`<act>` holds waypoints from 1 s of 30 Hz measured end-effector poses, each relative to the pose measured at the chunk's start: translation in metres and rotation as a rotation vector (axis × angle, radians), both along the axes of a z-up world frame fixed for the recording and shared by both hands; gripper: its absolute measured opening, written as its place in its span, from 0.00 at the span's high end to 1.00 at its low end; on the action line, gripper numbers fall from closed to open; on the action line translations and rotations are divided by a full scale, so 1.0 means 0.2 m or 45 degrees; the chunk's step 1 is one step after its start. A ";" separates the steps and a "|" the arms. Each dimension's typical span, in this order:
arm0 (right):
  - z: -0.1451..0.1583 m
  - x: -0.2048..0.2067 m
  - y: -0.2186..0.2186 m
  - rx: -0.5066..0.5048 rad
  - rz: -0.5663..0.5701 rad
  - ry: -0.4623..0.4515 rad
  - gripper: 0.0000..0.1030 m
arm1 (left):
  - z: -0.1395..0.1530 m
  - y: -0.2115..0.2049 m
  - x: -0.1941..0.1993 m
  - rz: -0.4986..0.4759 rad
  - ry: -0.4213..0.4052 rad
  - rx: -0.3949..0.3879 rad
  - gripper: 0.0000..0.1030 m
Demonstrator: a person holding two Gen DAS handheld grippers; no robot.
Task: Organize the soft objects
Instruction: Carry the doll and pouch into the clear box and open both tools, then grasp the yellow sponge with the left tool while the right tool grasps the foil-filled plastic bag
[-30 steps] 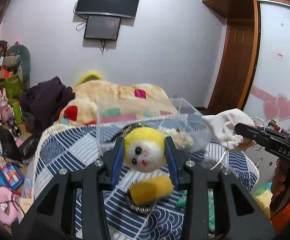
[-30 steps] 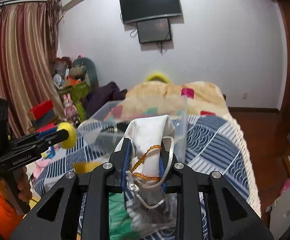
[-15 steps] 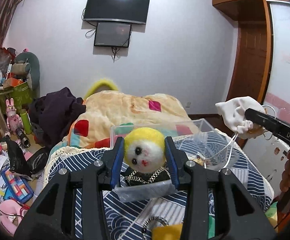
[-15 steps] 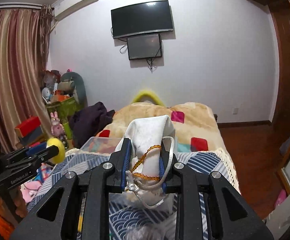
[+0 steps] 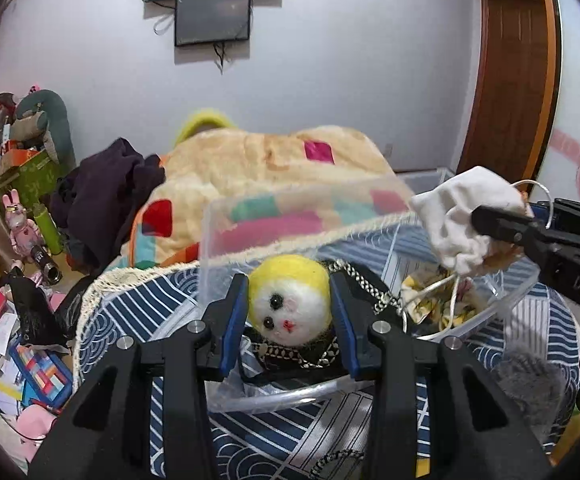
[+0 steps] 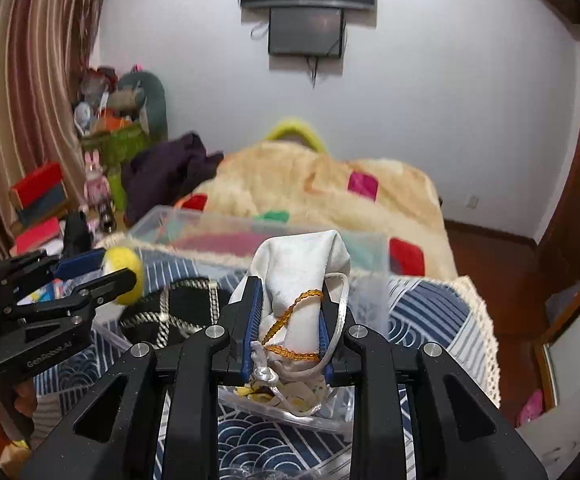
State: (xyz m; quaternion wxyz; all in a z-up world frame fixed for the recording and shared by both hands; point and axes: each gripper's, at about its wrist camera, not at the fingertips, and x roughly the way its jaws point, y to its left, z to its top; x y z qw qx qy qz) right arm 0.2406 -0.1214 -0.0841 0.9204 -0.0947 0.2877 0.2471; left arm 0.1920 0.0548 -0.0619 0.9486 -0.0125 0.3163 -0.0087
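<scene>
My left gripper [image 5: 289, 307] is shut on a yellow and white felt doll head [image 5: 290, 300] and holds it above the left part of a clear plastic bin [image 5: 226, 396] on the bed. My right gripper [image 6: 290, 312] is shut on a white drawstring pouch [image 6: 298, 264] and holds it above the bin's right part [image 6: 286, 412]. The pouch also shows at the right of the left wrist view [image 5: 462, 220], and the doll head at the left of the right wrist view [image 6: 124, 270]. A black bag with a chain strap [image 6: 178, 312] and a yellow patterned item [image 5: 438, 304] lie in the bin.
The bin stands on a blue wave-patterned blanket [image 5: 130, 312]. Behind it lie a beige quilt with coloured squares [image 5: 258, 168] and dark clothes [image 5: 106, 196]. Toys and boxes clutter the floor at the left [image 5: 22, 312]. A grey furry item [image 5: 530, 384] lies at the right.
Both grippers have come forward and down over the clear bin, each still holding its object. The bin's contents now show below the fingers.
</scene>
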 end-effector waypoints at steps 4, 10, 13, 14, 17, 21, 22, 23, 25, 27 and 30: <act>-0.06 0.04 0.04 -0.058 0.038 0.083 0.78 | -0.03 -0.02 0.03 -0.006 0.022 0.019 0.60; -0.07 0.02 0.04 -0.090 0.040 0.106 0.75 | -0.03 -0.03 0.02 -0.015 0.037 0.014 0.41; -0.04 0.02 0.03 -0.081 0.036 0.089 0.66 | -0.01 -0.04 -0.01 -0.017 0.020 0.014 0.37; -0.03 0.01 0.02 -0.072 0.035 0.077 0.60 | 0.01 -0.04 -0.03 -0.019 0.011 0.015 0.36; 0.02 -0.03 0.00 -0.051 0.027 0.009 0.48 | 0.05 -0.06 -0.08 -0.037 -0.017 0.014 0.32; 0.11 -0.11 -0.06 -0.010 0.023 -0.069 0.42 | 0.13 -0.06 -0.18 -0.040 -0.085 0.009 0.21; 0.14 -0.13 -0.08 0.015 0.020 -0.088 0.40 | 0.15 -0.06 -0.20 -0.039 -0.103 0.002 0.16; 0.15 -0.15 -0.10 0.033 0.017 -0.101 0.35 | 0.17 -0.06 -0.24 -0.035 -0.123 -0.007 0.12; 0.19 -0.20 -0.15 0.077 0.016 -0.136 0.31 | 0.20 -0.06 -0.28 -0.025 -0.150 -0.022 0.06; 0.22 -0.24 -0.17 0.093 0.013 -0.162 0.29 | 0.22 -0.06 -0.34 -0.015 -0.172 -0.031 0.04; 0.23 -0.31 -0.23 0.116 0.001 -0.199 0.22 | 0.21 -0.07 -0.41 -0.007 -0.182 -0.027 0.03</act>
